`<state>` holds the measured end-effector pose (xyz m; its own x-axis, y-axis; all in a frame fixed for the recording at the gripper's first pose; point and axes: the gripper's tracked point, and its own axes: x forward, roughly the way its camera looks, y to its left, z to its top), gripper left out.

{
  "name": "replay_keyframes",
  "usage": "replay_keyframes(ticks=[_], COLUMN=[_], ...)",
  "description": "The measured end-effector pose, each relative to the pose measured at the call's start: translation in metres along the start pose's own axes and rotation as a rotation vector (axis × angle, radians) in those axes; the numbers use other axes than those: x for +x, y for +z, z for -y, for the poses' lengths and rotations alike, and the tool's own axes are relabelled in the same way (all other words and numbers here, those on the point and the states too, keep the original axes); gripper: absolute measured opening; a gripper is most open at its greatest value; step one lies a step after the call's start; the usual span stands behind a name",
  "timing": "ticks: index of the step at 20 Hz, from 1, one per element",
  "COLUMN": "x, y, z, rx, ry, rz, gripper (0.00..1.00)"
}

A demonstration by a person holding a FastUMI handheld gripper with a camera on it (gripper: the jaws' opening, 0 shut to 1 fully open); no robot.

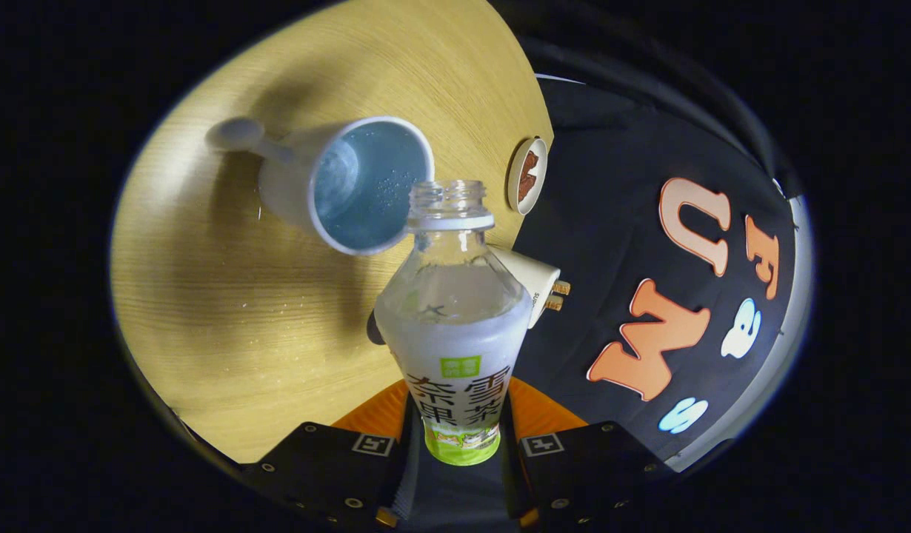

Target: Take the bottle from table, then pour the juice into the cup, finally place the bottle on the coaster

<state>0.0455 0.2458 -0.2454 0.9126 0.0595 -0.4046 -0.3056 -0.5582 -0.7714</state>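
Observation:
My gripper (459,444) is shut on a clear plastic bottle (455,318) with a white and green label, held between both fingers by its lower body. The bottle is uncapped and tilted, with its open mouth (449,198) right at the rim of a white mug (352,185). Pale cloudy juice lies in the bottle's upper half, below the neck. The mug has a blue inside, its handle points away from the bottle, and I cannot tell whether any liquid is in it. A round coaster (527,176) with a brown middle lies on the wooden table (226,296) beyond the bottle, near the table's edge.
A white plug adapter (537,285) with brass pins lies just behind the bottle by the table's edge. Small droplets speckle the wood near the mug. The booth's black cloth wall rises past the table's edge.

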Motion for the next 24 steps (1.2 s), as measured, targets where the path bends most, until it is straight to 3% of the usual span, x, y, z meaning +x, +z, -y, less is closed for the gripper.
replay_keyframes(ticks=[13,24], x=[-0.007,0.004], y=[-0.011,-0.054], z=[-0.002,0.015], rx=[0.757,1.354], ry=[0.140,0.110], rz=[0.060,0.138], gripper=[0.48,0.48])
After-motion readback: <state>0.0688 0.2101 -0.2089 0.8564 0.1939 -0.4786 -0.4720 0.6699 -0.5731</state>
